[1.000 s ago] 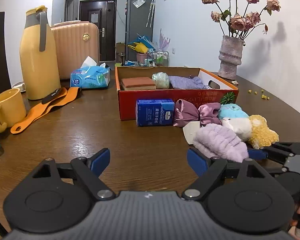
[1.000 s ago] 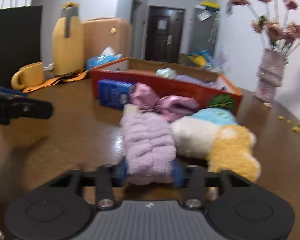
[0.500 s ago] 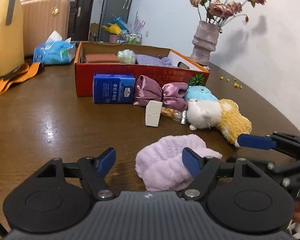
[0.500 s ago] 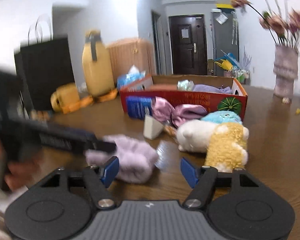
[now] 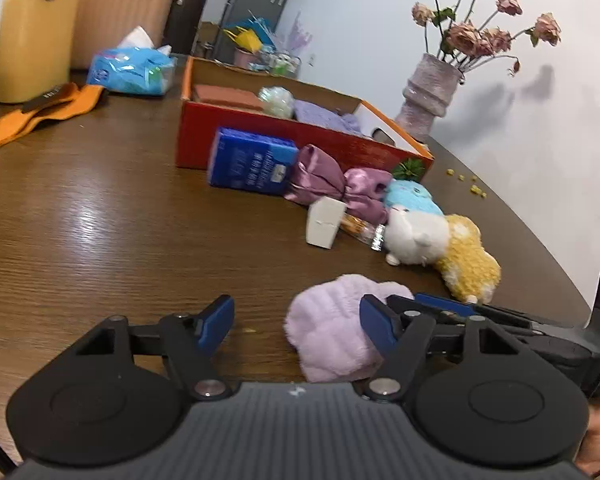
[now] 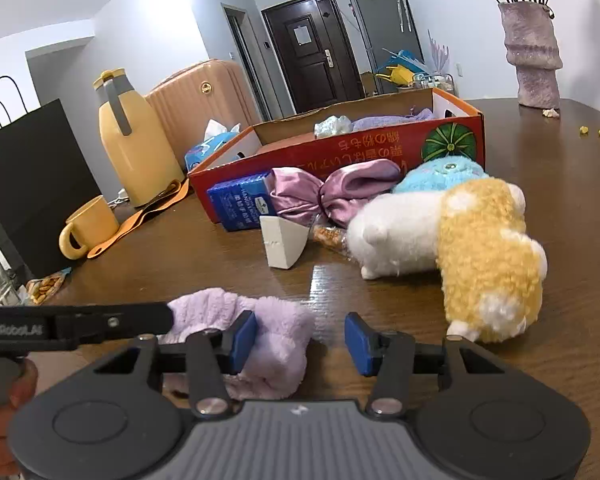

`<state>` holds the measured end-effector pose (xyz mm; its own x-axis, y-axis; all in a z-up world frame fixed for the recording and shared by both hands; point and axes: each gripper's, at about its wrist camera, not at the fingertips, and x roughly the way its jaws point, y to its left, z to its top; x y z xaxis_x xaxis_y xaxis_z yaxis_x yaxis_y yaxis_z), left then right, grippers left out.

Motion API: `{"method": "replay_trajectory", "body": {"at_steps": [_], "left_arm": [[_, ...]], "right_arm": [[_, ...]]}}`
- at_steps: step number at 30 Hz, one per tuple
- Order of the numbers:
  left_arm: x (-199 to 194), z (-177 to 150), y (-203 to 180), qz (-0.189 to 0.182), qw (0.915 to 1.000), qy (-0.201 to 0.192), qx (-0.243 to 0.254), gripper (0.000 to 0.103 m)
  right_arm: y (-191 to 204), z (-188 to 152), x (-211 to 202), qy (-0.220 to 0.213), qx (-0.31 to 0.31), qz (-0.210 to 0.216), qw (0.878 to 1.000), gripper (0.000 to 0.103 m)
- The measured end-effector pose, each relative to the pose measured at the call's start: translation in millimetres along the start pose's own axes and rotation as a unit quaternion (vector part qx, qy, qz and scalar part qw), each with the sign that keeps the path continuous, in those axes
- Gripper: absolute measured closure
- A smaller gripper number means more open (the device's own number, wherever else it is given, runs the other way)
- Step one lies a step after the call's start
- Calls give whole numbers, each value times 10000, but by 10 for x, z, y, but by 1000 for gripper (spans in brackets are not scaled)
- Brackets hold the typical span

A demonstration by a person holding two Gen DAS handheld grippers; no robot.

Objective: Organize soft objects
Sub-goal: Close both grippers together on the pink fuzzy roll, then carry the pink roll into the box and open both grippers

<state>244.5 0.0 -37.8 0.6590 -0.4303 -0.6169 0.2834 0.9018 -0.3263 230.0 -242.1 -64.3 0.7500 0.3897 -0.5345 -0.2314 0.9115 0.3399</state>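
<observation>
A fluffy lilac cloth (image 5: 332,332) lies crumpled on the glossy wooden table (image 5: 100,240), between both closing grippers' spread jaws, left gripper (image 5: 296,322) and right gripper (image 6: 300,340), neither pinching it.

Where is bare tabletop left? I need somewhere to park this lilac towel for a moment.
Bare wood spreads between the orange strap, the red box and the left gripper. It is crowded in front of the box: blue packet, satin bow, plush toys.
</observation>
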Motion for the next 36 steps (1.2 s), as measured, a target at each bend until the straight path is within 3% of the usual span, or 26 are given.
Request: {"method": "replay_trajectory", "body": {"at_steps": [1, 3, 6, 15, 18, 21, 24, 29, 32, 36], "left_arm": [[32, -9, -12, -46, 10000, 77, -3, 42], [78, -25, -9, -189, 9996, 178, -84, 66], [74, -32, -2, -367, 9991, 153, -177, 77], [-27, -22, -77, -403, 9991, -39, -91, 84], [-159, 247, -102, -559, 9974, -443, 110, 84], [-193, 752, -69, -710, 9935, -856, 241, 84], [51, 1356, -2, -448, 9932, -939, 527, 84], [947, 2173, 300, 308, 9960, -378, 753, 84], [1415, 2325, 433, 747, 9934, 39, 873, 83], [1756, 2271, 555, 1198, 9845, 335, 1237, 82]], "right_arm": [[7, -4, -4, 25, -28, 45, 10000, 66], [30, -9, -18, 6, -81, 134, 9999, 76], [93, -40, -25, -49, -208, 94, 9997, 82], [157, 37, -110, -97, -274, 117, 9995, 90], [201, 362, -216, -494, -405, 241, 9977, 91], [237, 892, -118, -735, -632, 352, 9947, 90], [223, 1507, 288, -658, -798, 385, 9939, 90], [67, 2297, 1534, 453, -407, 302, 9977, 90], [-12, 2458, 2162, 1087, -179, 147, 9938, 90], [19, 2504, 2613, 1487, -240, -160, 9885, 88]]}}
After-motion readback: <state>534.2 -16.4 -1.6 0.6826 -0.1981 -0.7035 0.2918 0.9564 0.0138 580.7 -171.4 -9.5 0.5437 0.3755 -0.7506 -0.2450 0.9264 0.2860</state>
